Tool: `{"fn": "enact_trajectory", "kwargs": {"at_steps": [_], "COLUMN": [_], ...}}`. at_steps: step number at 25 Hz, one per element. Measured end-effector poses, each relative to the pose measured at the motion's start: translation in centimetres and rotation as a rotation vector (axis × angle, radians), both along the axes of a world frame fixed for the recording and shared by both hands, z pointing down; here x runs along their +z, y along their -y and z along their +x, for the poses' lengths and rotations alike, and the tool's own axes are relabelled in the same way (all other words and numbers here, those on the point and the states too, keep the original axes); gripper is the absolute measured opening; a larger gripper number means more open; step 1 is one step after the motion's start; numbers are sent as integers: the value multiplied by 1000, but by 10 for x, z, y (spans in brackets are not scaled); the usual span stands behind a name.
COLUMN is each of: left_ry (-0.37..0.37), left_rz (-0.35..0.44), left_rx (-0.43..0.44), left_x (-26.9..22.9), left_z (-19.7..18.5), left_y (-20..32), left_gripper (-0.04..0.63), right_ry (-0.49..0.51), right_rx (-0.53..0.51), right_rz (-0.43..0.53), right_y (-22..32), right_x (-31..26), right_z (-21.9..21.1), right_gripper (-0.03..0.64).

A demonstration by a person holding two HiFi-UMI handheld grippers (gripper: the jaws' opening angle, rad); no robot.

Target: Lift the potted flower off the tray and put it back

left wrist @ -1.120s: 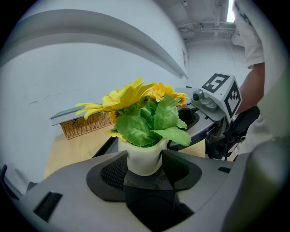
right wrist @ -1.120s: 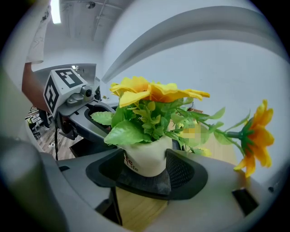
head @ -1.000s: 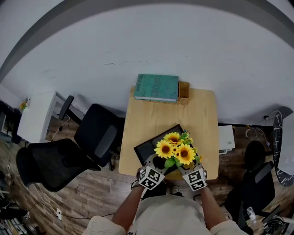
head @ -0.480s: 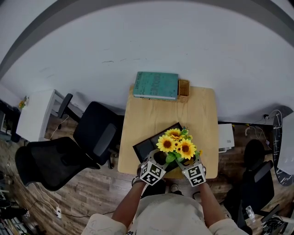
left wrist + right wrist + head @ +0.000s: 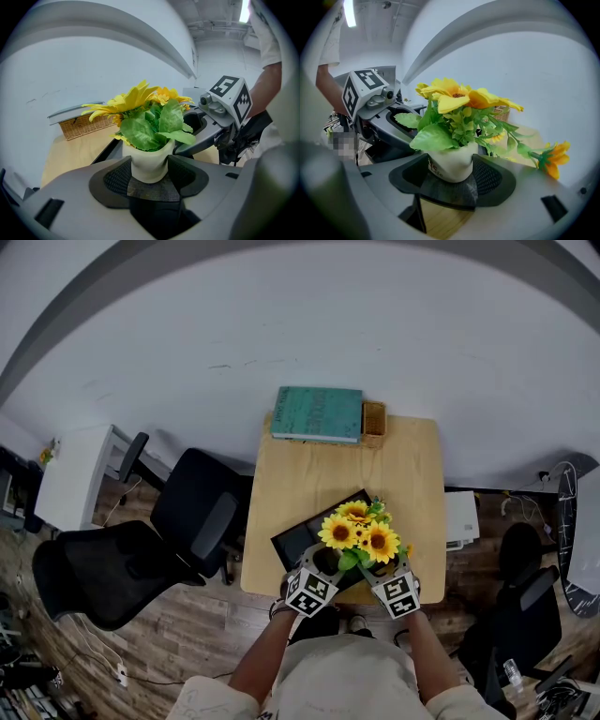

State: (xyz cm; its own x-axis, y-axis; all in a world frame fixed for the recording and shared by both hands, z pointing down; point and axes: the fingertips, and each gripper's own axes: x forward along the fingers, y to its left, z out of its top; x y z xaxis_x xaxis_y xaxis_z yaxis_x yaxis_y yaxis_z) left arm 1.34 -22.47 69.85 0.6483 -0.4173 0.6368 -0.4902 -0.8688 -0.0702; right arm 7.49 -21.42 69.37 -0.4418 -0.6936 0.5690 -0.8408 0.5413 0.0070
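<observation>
The left tongs and right tongs stay clamped on the potted flower. It has barely moved over the tray in the last second, so the lift appears paused.

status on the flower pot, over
Left hand-held gripper and right hand-held gripper shut on pot. Pot at near edge of tray, lift unclear. Nothing blocking.

What the person is wearing and carrying
The person is wearing a pale short-sleeved shirt; the left hand-held gripper and right hand-held gripper are each showing a smooth grey body, black mesh-textured pads in front and a white cube with black square markers behind.
</observation>
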Motion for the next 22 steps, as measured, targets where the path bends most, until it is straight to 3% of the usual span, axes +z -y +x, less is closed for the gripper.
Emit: {"fn": "enact_trajectory", "kwargs": {"at_steps": [22], "left_ry": [-37], "left_rz": [2], "left_rx": [-123], "left_x": [-7], "left_z": [-19], "left_y": [-26], "left_gripper": [245], "right_ry": [23], "right_rx": [22], "right_rz": [-7], "right_y": [-36], "right_x": [1], "right_z": [10], "right_gripper": [307]}}
